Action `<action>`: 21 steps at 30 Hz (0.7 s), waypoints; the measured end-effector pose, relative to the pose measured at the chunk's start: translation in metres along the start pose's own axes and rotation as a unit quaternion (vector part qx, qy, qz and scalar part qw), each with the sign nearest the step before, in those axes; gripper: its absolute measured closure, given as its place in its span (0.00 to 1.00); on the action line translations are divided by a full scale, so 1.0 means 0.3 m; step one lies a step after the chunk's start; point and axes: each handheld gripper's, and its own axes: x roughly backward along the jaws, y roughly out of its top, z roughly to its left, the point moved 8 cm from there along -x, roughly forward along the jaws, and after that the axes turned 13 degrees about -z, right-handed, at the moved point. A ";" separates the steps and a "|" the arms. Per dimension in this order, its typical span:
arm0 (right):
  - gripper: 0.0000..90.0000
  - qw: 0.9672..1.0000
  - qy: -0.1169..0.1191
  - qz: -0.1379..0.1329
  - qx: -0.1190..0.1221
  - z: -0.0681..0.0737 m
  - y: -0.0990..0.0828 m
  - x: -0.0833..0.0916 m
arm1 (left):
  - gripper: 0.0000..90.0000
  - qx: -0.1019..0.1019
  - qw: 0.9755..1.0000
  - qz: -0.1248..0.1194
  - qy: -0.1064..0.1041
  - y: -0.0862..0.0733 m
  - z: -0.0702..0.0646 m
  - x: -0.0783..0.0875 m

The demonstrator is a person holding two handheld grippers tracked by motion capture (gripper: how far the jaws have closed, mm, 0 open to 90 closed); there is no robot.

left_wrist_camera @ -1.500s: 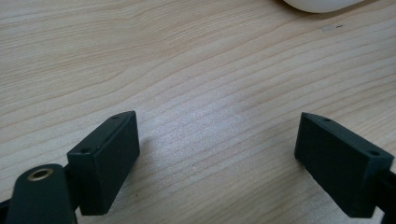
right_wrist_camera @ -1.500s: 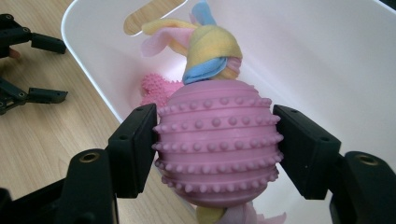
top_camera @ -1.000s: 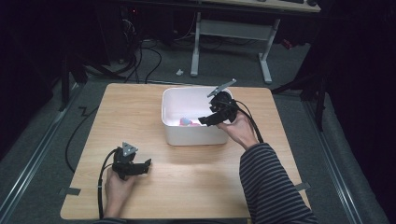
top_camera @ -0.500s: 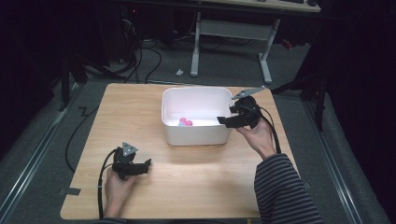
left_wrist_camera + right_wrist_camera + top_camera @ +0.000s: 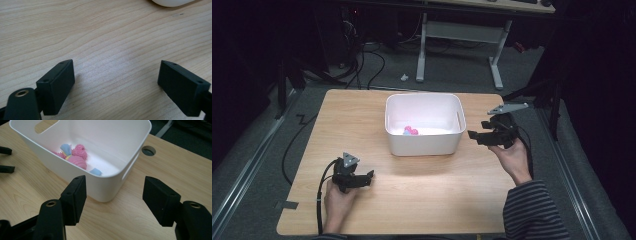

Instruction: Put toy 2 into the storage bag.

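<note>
Pink toy lying in the white bin, both tongs empty.
The toy rests on the bin's floor beside some blue pieces. The right gripper is held level just off the bin's right wall, the hand under it with the forearm angled in from the lower right; its jaws have just been closing, yet stand apart with nothing between them. The left gripper sits low over the bare table, jaws spread wide.
</note>
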 end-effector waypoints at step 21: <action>0.41 0.997 -0.060 -0.027 -0.046 -0.098 -0.193 0.187 | 0.16 0.000 1.000 0.000 0.000 0.000 0.000 0.000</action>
